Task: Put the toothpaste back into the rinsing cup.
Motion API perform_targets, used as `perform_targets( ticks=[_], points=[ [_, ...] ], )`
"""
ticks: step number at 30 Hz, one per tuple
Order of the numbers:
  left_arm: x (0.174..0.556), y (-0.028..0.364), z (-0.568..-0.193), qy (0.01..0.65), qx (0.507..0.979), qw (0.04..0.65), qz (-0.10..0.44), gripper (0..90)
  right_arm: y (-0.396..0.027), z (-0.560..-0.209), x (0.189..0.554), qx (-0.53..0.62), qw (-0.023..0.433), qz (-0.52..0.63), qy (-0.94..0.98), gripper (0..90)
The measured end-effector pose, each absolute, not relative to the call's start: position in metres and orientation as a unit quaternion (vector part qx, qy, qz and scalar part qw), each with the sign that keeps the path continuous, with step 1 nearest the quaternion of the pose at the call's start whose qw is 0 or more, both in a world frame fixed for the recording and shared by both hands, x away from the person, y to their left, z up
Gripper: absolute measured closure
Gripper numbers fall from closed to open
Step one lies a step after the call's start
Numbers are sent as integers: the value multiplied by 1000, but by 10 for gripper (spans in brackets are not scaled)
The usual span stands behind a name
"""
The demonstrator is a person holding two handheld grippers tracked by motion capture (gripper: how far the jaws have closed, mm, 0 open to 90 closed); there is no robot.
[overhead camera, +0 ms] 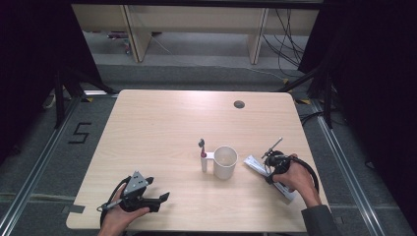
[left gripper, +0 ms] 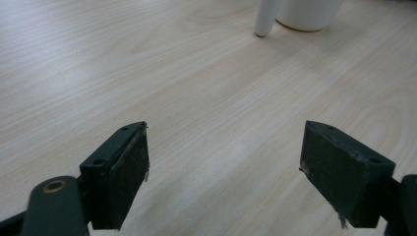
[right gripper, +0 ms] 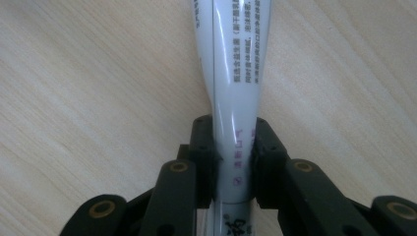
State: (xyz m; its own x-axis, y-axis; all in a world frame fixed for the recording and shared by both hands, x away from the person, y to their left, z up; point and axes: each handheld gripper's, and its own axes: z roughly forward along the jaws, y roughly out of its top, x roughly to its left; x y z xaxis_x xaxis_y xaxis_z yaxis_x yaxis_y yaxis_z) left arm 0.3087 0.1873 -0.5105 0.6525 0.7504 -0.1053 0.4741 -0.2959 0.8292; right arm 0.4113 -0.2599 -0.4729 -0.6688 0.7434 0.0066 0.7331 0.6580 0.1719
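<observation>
A white toothpaste tube (overhead camera: 253, 163) with printed text lies flat on the wooden table (overhead camera: 162, 128) at the right. My right gripper (overhead camera: 271, 172) comes down on it, and the right gripper view shows both pads pressed against the tube (right gripper: 236, 59), the gripper (right gripper: 234, 142) shut on it. A white mug (overhead camera: 225, 161) stands at mid-table, with a toothbrush (overhead camera: 203, 157) upright right beside it, dark head up. Near the front left edge my left gripper (overhead camera: 158, 188) lies low, its jaws wide apart over bare wood (left gripper: 226, 142). The mug (left gripper: 309, 12) and toothbrush handle (left gripper: 265, 17) are far ahead of it.
A round cable hole (overhead camera: 239, 104) sits near the table's far edge. Beyond the table, the floor holds shelf legs (overhead camera: 135, 34) and loose cables (overhead camera: 287, 39). Black curtains close both sides. A "5" (overhead camera: 79, 132) is marked on the floor at left.
</observation>
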Motion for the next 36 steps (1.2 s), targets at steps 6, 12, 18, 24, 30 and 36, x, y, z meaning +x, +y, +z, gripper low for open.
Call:
perform_targets(
  ticks=[6, 12, 18, 24, 30, 36],
  points=[
    [309, 188, -510, 388, 792, 446, 155, 184, -261, -472, 410, 394, 35, 80, 915, 758],
    [310, 188, -511, 391, 790, 447, 153, 184, -271, -464, 404, 420, 41, 121, 899, 762],
    [310, 187, -511, 394, 787, 449, 154, 184, -282, -445, 398, 433, 57, 202, 877, 763],
    [310, 189, -511, 391, 790, 446, 156, 184, -288, -439, 399, 436, 90, 254, 859, 764],
    [310, 189, -511, 393, 789, 447, 156, 184, -290, -434, 400, 442, 108, 309, 835, 764],
    [310, 189, -511, 391, 791, 444, 156, 184, -289, -426, 402, 440, 116, 354, 817, 764]
  ],
)
